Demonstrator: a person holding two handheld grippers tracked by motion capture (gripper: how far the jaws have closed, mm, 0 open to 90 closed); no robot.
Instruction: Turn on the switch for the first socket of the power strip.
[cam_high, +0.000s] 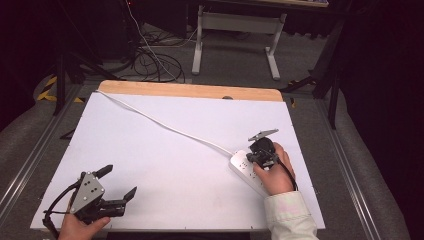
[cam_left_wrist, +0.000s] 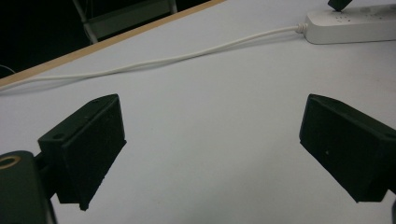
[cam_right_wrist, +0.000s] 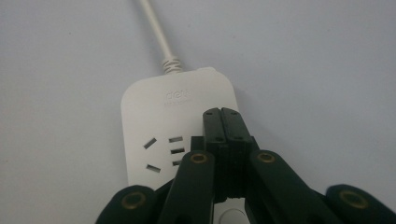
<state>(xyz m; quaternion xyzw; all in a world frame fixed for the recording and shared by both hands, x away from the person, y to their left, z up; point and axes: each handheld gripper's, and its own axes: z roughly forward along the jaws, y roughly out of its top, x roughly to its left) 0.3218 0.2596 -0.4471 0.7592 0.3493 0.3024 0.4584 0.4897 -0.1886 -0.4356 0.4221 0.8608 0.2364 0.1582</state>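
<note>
A white power strip (cam_high: 242, 164) lies on the white tabletop at the right, its white cord (cam_high: 165, 124) running diagonally to the far left corner. My right gripper (cam_high: 255, 156) hovers over the cord end of the strip; in the right gripper view its jaws stand pressed together above the strip's top face (cam_right_wrist: 154, 116), close to the sockets (cam_right_wrist: 163, 151), with nothing between them. My left gripper (cam_high: 120, 182) rests at the near left of the table, jaws wide apart over bare surface (cam_left_wrist: 212, 154). The strip (cam_left_wrist: 355, 25) and cord (cam_left_wrist: 154, 63) show far off in the left gripper view.
The white tabletop (cam_high: 165, 150) has a wooden strip along its far edge (cam_high: 190, 91). Beyond it on the grey floor stand a white table frame (cam_high: 235, 35) and a tangle of cables (cam_high: 150, 60). Metal rails (cam_high: 30, 160) run along both sides.
</note>
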